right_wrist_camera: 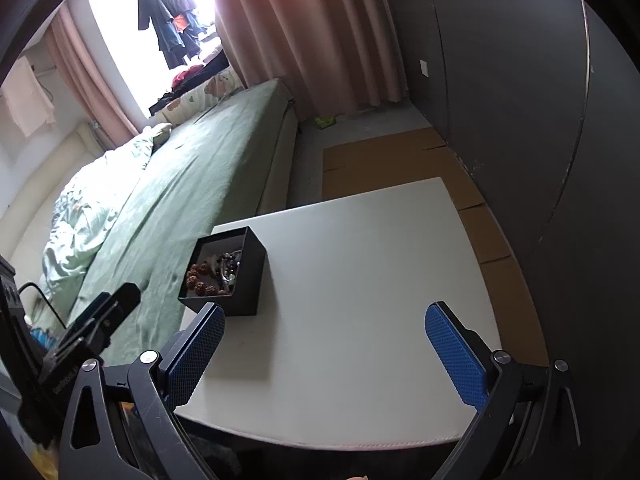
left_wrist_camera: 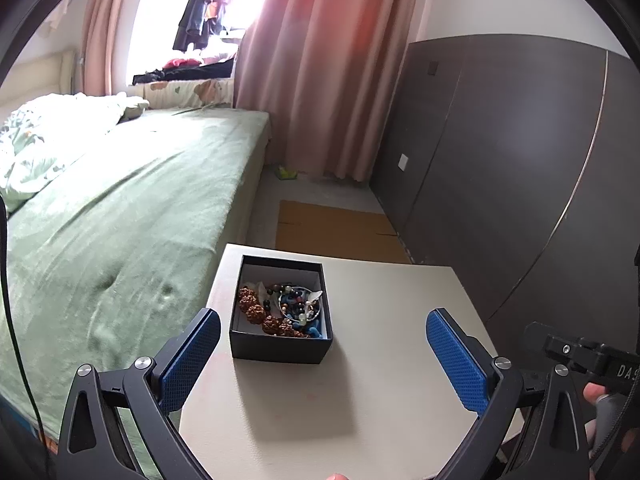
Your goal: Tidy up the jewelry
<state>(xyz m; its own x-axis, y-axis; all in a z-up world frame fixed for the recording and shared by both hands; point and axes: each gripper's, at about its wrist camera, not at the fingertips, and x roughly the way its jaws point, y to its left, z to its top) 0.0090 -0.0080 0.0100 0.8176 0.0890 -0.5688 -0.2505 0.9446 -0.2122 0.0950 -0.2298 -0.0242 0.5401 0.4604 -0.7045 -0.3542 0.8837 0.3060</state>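
My left hand-held gripper (left_wrist_camera: pixel 323 354) and right hand-held gripper (right_wrist_camera: pixel 323 354) are both spread, empty; the jewelry box (left_wrist_camera: pixel 281 344) sits on the table (left_wrist_camera: pixel 380 380) just ahead.

One black box (left_wrist_camera: pixel 280 346) of mixed beads, one white table (left_wrist_camera: pixel 380 360), two tools.

A small black box (left_wrist_camera: pixel 280 346), open at the top with a pale lining, sits upright near the counter's (left_wrist_camera: pixel 380 360) corner by the bed. Inside lies a heap of jewelry (left_wrist_camera: pixel 280 310) (knobbly brown beads, dark and blue beads, tangled together).
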